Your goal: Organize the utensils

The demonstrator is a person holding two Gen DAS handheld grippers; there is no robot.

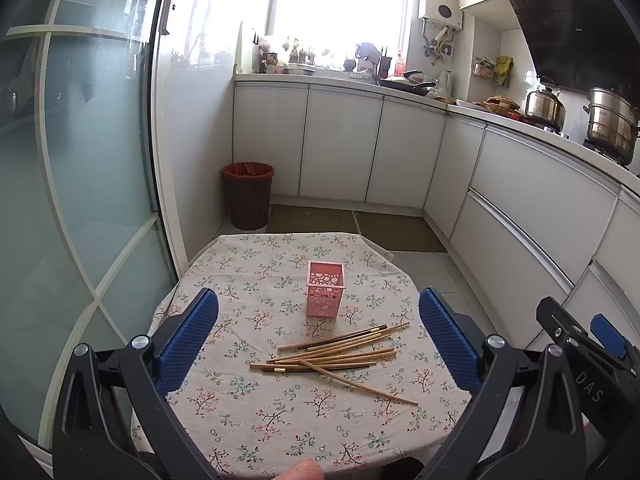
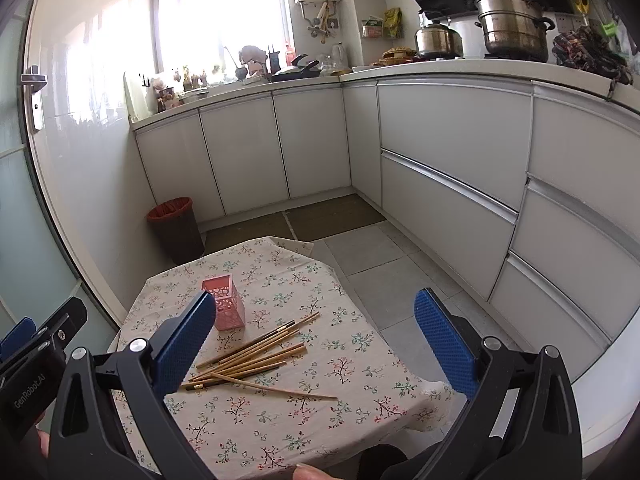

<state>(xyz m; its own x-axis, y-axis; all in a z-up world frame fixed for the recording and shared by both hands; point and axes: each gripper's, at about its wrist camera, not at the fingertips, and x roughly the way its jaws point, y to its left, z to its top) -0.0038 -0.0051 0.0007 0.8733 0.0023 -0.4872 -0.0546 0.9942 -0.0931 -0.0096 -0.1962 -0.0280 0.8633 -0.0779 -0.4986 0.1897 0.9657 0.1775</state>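
Observation:
A pink perforated holder (image 1: 325, 289) (image 2: 225, 301) stands upright and empty-looking on the small table with a floral cloth (image 1: 248, 416) (image 2: 352, 412). Several wooden chopsticks (image 1: 336, 354) (image 2: 256, 358) lie loose in a pile just in front of it, some with dark ends. My left gripper (image 1: 320, 312) is open above the table's near side, nothing between its blue pads. My right gripper (image 2: 316, 312) is open too, held to the right of the left one, empty. The right gripper's body (image 1: 576, 340) shows at the edge of the left wrist view.
A brown bin with a red liner (image 1: 249, 194) (image 2: 176, 230) stands on the floor beyond the table. White cabinets (image 1: 520, 208) (image 2: 448, 168) run along the back and right, with steel pots (image 2: 512, 26) on the counter. A glass door (image 1: 80, 200) is at left.

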